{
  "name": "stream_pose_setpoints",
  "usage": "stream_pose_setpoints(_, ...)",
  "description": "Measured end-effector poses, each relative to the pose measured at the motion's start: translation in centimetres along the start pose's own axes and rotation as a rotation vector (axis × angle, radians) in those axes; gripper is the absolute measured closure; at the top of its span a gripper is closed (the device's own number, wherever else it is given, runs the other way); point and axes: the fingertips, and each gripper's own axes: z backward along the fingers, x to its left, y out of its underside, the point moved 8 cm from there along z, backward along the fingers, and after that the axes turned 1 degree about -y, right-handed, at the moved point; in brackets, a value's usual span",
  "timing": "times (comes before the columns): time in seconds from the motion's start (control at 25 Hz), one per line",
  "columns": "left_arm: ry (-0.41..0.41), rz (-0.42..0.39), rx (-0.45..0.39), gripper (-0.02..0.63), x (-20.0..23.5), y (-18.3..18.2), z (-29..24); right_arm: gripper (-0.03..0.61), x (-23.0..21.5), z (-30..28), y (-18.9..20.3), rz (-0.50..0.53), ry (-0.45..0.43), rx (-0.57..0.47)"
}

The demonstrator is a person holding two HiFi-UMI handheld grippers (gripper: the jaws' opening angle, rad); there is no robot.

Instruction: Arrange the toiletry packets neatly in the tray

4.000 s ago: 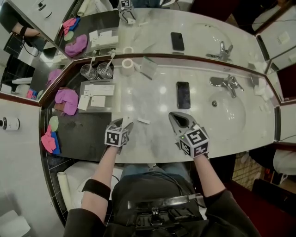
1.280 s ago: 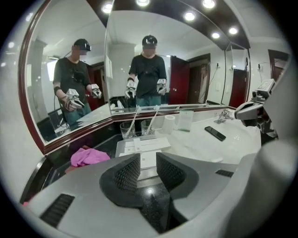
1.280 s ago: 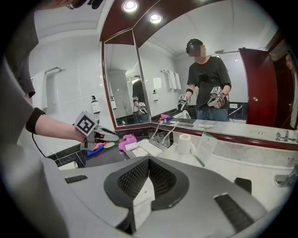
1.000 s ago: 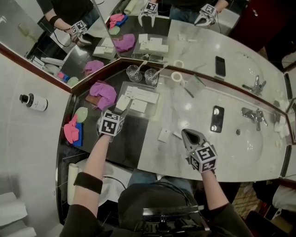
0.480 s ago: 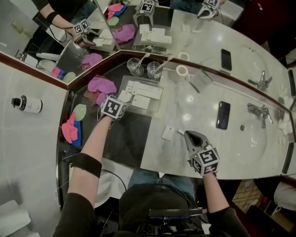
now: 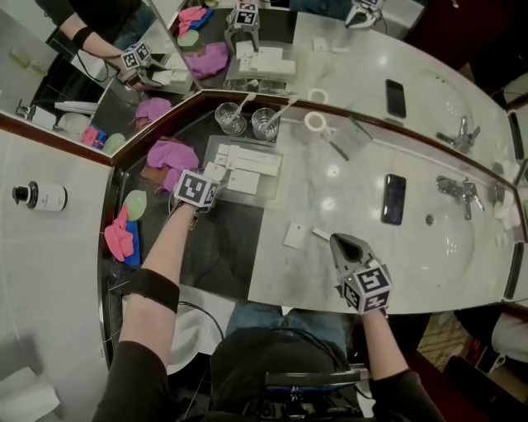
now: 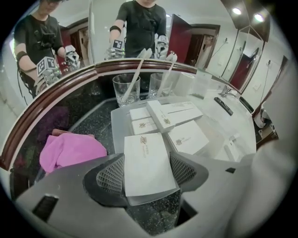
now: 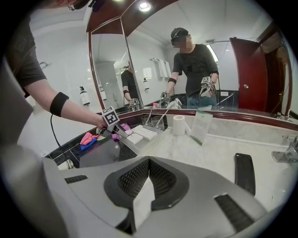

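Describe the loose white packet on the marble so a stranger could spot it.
Find the pale marble counter. Between the grey tray and the black phone lies one white packet. Unlike the tray's packets, it lies on bare marble.

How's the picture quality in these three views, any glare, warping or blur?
Head view: sharp, with ceiling-light glare spots on the marble counter. Left gripper view: heavy fisheye bows the mirror frame, yet the packet between the jaws is crisp. Right gripper view: fisheye again, dark corners, a ceiling lamp flaring, the thin packet in its jaws shaded.
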Motion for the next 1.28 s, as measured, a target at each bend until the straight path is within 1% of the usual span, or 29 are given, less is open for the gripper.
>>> stream_pose_setpoints(0.12,-0.010,0.011,-0.013,0.313,0.0,0.1,0.2,0.563,-0.2,0.0,0.1,0.003,0.004,-0.001)
stream_pose_setpoints(0.24,-0.016,0.030,-0.041,0.313,-0.1,0.1,0.8,0.563,-0.2,0.2,0.0,0.005,0.001,-0.001)
stream_pose_setpoints(0.36,-0.022,0.030,-0.072,0.313,-0.6,-0.1,1.8,0.563,-0.3,0.4,-0.1,0.004,-0.004,-0.005)
stream_pose_setpoints(0.48,-0.035,0.021,-0.123,0.313,-1.3,-0.3,3.4,0.563,-0.4,0.7,-0.3,0.002,-0.010,-0.013)
stream_pose_setpoints(0.56,-0.039,0.011,-0.172,0.313,-2.1,-0.3,4.6,0.563,-0.4,0.9,-0.5,0.008,-0.014,-0.019)
stream_pose_setpoints(0.72,-0.024,-0.018,-0.298,0.313,-4.5,0.0,6.9,0.563,-0.6,1.5,-1.5,0.020,-0.029,-0.039)
stream_pose_setpoints(0.84,-0.048,-0.027,-0.385,0.313,-6.7,0.5,9.4,0.563,-0.8,2.2,-2.3,0.033,-0.041,-0.055)
stream_pose_setpoints(1.0,-0.070,-0.023,-0.488,0.313,-10.1,1.0,12.0,0.563,-1.9,3.3,-3.1,0.052,-0.036,-0.077)
stream_pose_setpoints(1.12,-0.061,0.007,-0.521,0.313,-12.7,1.7,13.0,0.563,-2.5,4.3,-3.7,0.063,-0.040,-0.094)
stream_pose_setpoints(1.28,-0.031,0.012,-0.506,0.313,-16.1,2.6,12.7,0.563,-3.3,5.8,-4.3,0.063,-0.034,-0.122)
